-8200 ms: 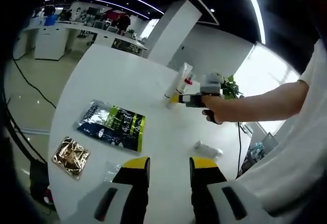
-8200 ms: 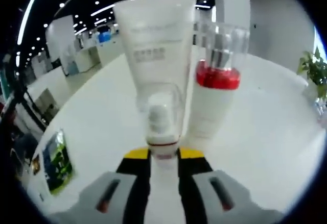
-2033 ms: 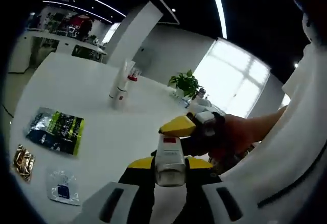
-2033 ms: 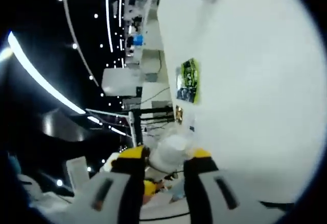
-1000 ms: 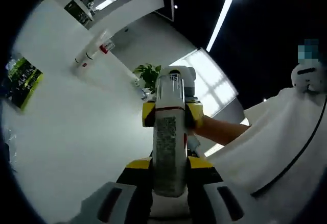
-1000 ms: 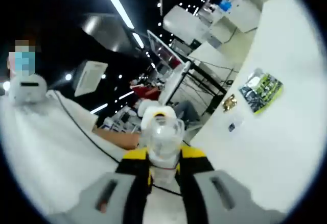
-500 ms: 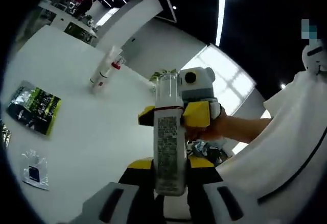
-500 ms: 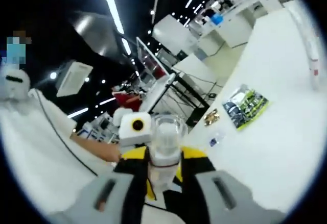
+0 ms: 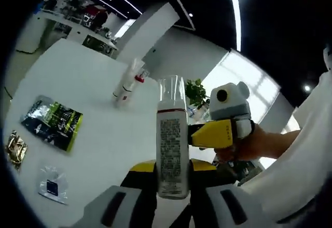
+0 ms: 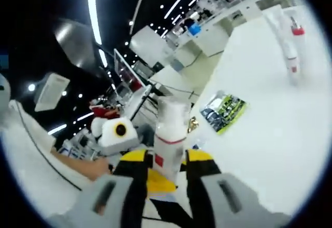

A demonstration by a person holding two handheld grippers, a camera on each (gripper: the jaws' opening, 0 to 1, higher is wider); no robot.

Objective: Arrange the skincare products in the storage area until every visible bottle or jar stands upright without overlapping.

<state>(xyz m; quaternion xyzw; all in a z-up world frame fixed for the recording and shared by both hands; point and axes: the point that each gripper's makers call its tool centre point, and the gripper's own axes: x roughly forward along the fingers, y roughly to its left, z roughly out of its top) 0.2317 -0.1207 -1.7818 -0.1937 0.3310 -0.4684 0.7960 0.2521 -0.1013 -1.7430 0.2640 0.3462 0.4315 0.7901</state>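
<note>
The white bottle (image 9: pixel 171 150) hangs upright above the table (image 9: pixel 104 129), clamped low down by the left gripper (image 9: pixel 171 173). The right gripper (image 10: pixel 162 168) looks closed on it too. It seems light, rigid and slick, so hold the body, not the clear cap (image 9: pixel 170 92)

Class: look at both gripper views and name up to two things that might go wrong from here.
1. The bottle is held off the table by the left gripper; it may slip and fall.
2. The tube and red-collared bottle stand close together; setting it beside them might knock them over.
</note>
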